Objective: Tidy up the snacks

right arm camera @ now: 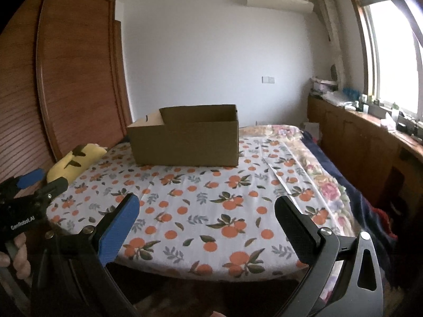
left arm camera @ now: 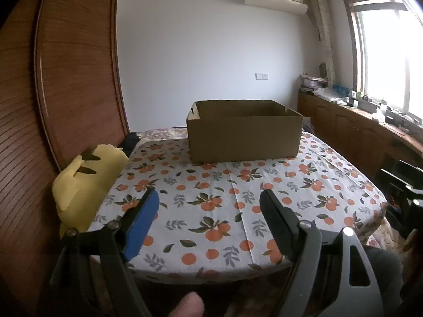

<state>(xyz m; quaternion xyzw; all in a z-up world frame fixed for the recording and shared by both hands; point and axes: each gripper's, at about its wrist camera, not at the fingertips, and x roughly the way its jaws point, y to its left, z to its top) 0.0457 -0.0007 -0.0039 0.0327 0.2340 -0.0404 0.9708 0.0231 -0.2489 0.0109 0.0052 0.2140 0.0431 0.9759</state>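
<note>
An open brown cardboard box (left arm camera: 244, 132) (right arm camera: 185, 137) stands on the far part of a bed covered with an orange-print cloth (left arm camera: 224, 198) (right arm camera: 211, 206). No snacks show in either view. My left gripper (left arm camera: 208, 200) hovers over the near edge of the cloth, open, with nothing between its fingers. My right gripper (right arm camera: 206, 208) hangs likewise over the near edge, open and holding nothing. In the right wrist view the left gripper (right arm camera: 42, 179) shows at the far left, held by a hand (right arm camera: 18, 248).
A yellow plush toy (left arm camera: 87, 182) (right arm camera: 76, 161) lies at the cloth's left edge against a brown wooden wardrobe (left arm camera: 66, 79). A floral and dark blue blanket (right arm camera: 343, 179) lies to the right. A cluttered wooden cabinet (left arm camera: 357, 121) runs under the window.
</note>
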